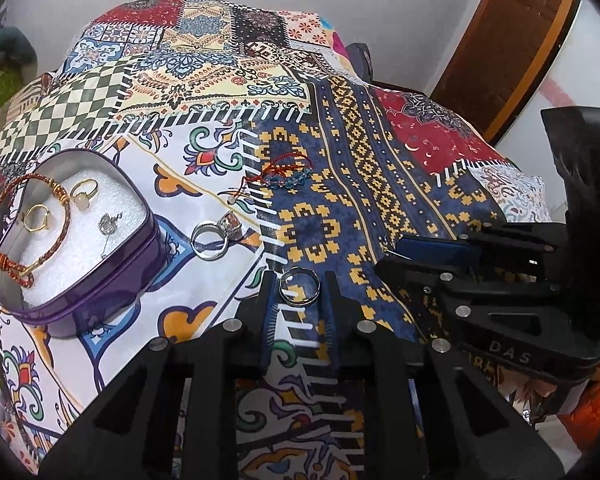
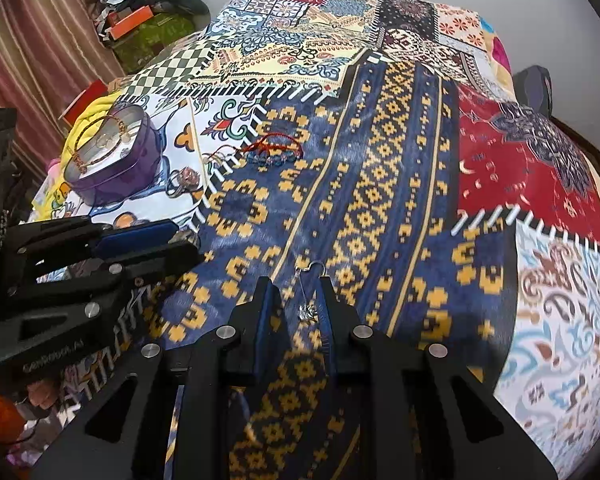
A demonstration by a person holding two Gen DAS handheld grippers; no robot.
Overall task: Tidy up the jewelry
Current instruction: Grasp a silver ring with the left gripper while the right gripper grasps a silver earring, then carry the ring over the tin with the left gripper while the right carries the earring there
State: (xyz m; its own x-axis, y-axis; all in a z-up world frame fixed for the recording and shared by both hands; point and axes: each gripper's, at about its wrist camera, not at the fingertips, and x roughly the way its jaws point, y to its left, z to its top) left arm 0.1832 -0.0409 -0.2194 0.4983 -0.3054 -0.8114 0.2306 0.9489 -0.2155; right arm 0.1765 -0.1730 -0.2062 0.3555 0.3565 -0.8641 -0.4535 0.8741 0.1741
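1. Purple tin [image 1: 100,276] already holds two gold rings, a red bangle and an earring
2. Left claw [image 1: 298,304] sits part open around a silver ring [image 1: 300,288] right of the tin, not clamped
3. Right claw [image 2: 298,312] is part open around a dangly earring [image 2: 306,300], grip unclear
4. Two rings [image 1: 216,236] and bead bracelet [image 1: 286,174] beside the tin are left

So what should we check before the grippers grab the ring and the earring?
1. Silver ring sits between the left gripper fingers: ok.
2. Left fingers closed on it: not ok, gap on both sides.
3. Silver earring lies between the right gripper fingers: ok.
4. Right fingers pinching it: cannot tell.
5. Purple tin open, white foam showing: ok.
6. Room left in the tin: ok, bare foam near the front.
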